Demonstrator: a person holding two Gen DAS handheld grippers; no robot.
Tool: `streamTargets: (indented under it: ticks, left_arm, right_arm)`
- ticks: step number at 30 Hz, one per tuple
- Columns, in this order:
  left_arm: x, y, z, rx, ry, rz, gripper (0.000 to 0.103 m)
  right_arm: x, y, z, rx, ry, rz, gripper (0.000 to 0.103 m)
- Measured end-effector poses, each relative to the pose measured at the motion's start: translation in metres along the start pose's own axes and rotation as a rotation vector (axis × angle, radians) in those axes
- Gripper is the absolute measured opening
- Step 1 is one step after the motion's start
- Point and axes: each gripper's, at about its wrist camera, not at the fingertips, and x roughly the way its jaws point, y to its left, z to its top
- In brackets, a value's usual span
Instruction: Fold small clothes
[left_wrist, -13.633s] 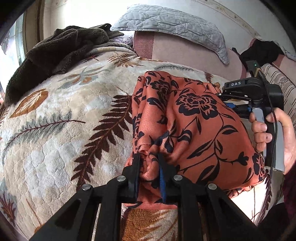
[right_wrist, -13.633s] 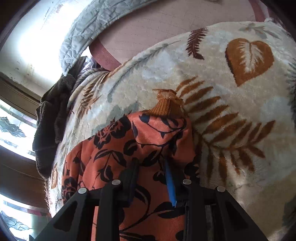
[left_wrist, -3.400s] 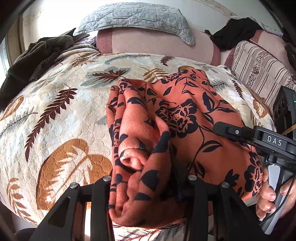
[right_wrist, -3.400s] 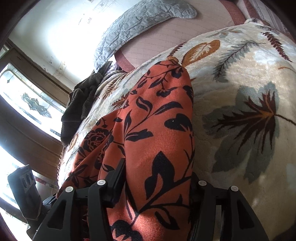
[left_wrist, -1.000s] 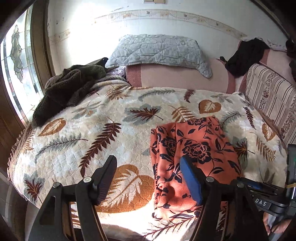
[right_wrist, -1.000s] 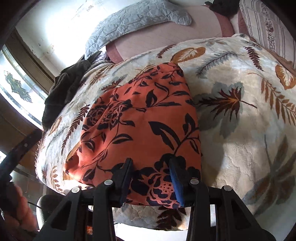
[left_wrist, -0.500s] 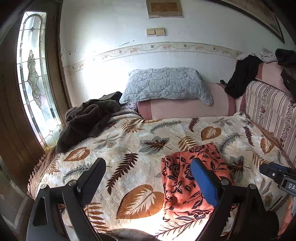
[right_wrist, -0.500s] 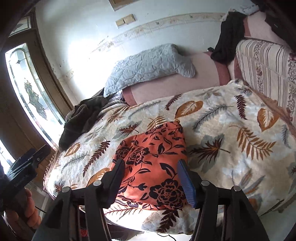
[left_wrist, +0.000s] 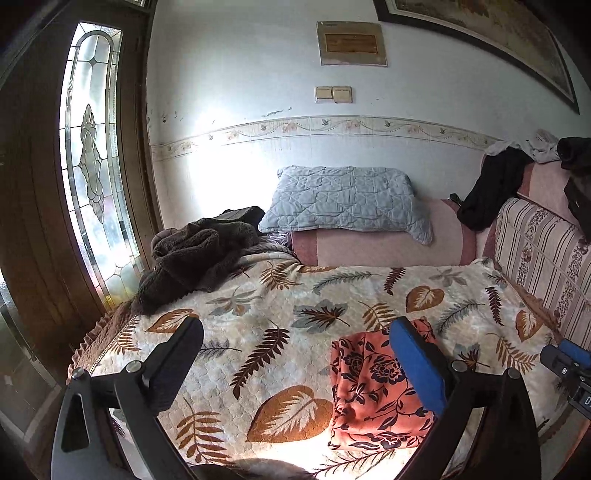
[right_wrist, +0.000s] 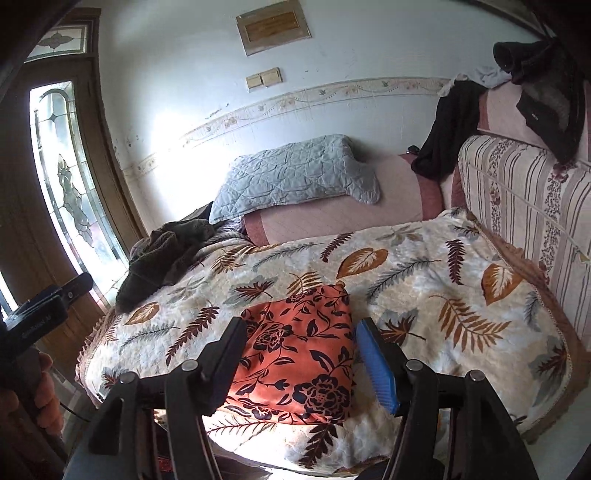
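An orange cloth with black flowers (left_wrist: 373, 387) lies folded into a rectangle on the leaf-patterned blanket (left_wrist: 280, 317), near the front edge. It also shows in the right wrist view (right_wrist: 299, 350). My left gripper (left_wrist: 295, 354) is open and empty, held high and back from the bed. My right gripper (right_wrist: 301, 354) is open and empty, also back from the bed, with the cloth seen between its fingers but far below. The other gripper shows at the left edge of the right wrist view (right_wrist: 40, 314).
A brown fleece garment (left_wrist: 195, 258) is heaped at the bed's far left. A grey quilted pillow (left_wrist: 347, 203) rests on a pink bolster (left_wrist: 388, 247). A striped cushion (left_wrist: 543, 254) and dark clothes (left_wrist: 487, 195) are at right. A glass door (left_wrist: 92, 166) is at left.
Both grippers have let go of the cloth, opened wide and pulled up and back from the bed. The cloth stays folded on the blanket.
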Motion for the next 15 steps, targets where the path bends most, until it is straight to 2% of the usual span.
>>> streamTargets:
  ticks: [4, 11, 15]
  left_arm:
    - [-0.005, 0.005, 0.003, -0.007, -0.01, 0.018, 0.101]
    - [-0.011, 0.013, 0.007, -0.022, -0.024, 0.031, 0.101]
    - [-0.015, 0.018, 0.009, -0.029, -0.036, 0.037, 0.101]
  right_arm:
    - [-0.005, 0.009, 0.003, -0.028, -0.021, -0.013, 0.066]
    - [-0.014, 0.024, 0.004, -0.084, -0.06, -0.084, 0.066]
    - [-0.015, 0.031, 0.003, -0.095, -0.062, -0.085, 0.066]
